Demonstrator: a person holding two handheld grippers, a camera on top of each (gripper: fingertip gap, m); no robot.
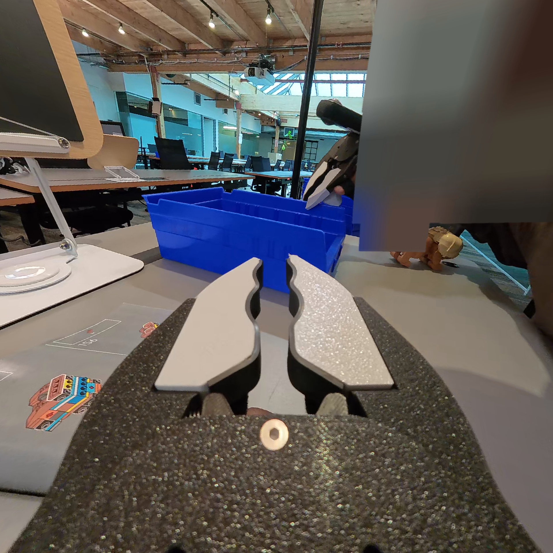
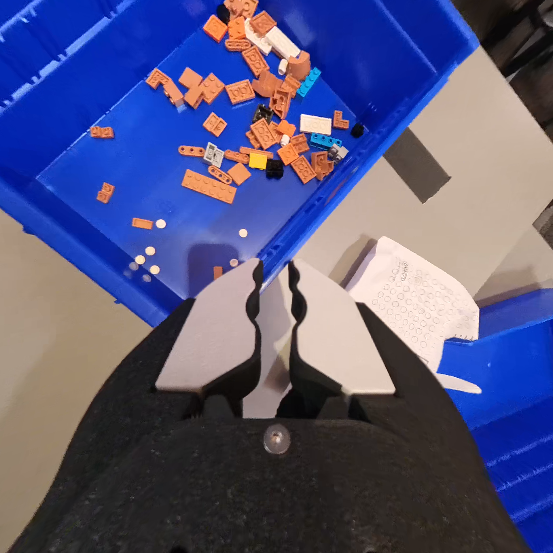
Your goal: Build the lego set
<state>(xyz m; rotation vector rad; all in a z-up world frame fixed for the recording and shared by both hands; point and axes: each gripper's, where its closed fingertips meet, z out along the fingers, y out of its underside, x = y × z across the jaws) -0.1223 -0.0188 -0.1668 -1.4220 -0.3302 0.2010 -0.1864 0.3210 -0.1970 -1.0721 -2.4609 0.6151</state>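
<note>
Right wrist view: two cyan bricks [image 2: 309, 82], one blue bin [image 2: 74, 74]

Instruction sheet [image 1: 74, 359]: a short printed number is borne inside an outlined box above a drawing of a coloured brick vehicle, in the left wrist view.
White paper bag [image 2: 419, 305]: a small printed code is carried near its upper edge, above rows of printed circles, in the right wrist view.
Other surfaces: no readable writing is seen.
</note>
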